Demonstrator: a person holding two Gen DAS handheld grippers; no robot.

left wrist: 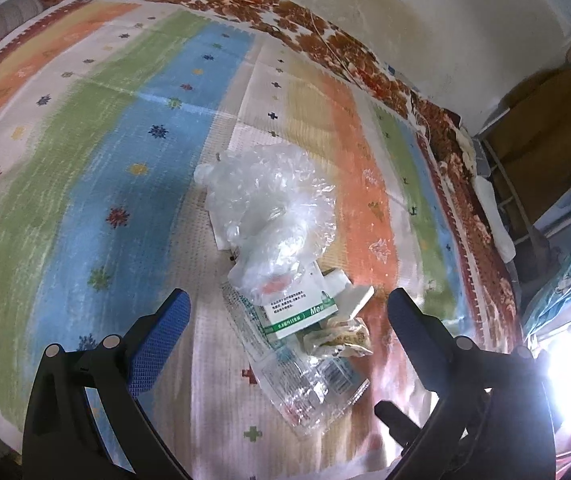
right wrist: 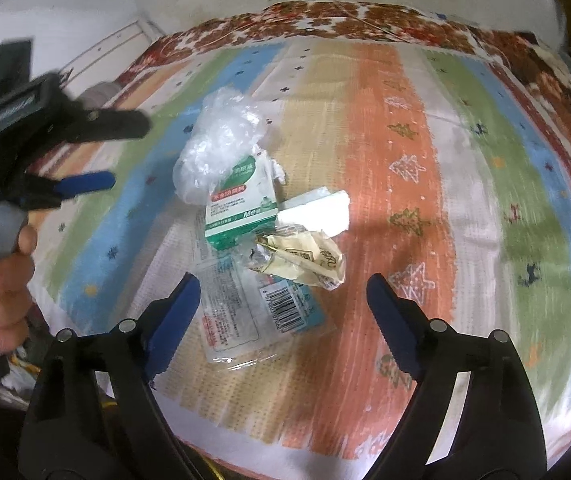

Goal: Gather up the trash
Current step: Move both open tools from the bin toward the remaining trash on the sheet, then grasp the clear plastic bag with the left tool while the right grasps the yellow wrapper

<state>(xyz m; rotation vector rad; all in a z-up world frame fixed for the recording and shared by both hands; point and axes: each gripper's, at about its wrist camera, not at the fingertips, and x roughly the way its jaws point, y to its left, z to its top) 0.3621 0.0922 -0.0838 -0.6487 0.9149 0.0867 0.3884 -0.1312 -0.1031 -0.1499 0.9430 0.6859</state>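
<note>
Left wrist view: left hand-held gripper spread wide, empty, hovering above trash pile on striped bed cover. Pile: crumpled clear bag, green-white box, flat clear wrapper.
Right hand-held gripper likewise wide, empty, over barcode wrapper.
Advice: pinch bag by bunched fold; thin film likely slips.

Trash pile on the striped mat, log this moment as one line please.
left claw: open, empty | right claw: open, empty | trash pile: untouched on striped mat | stage: approach, nothing collected yet
</note>
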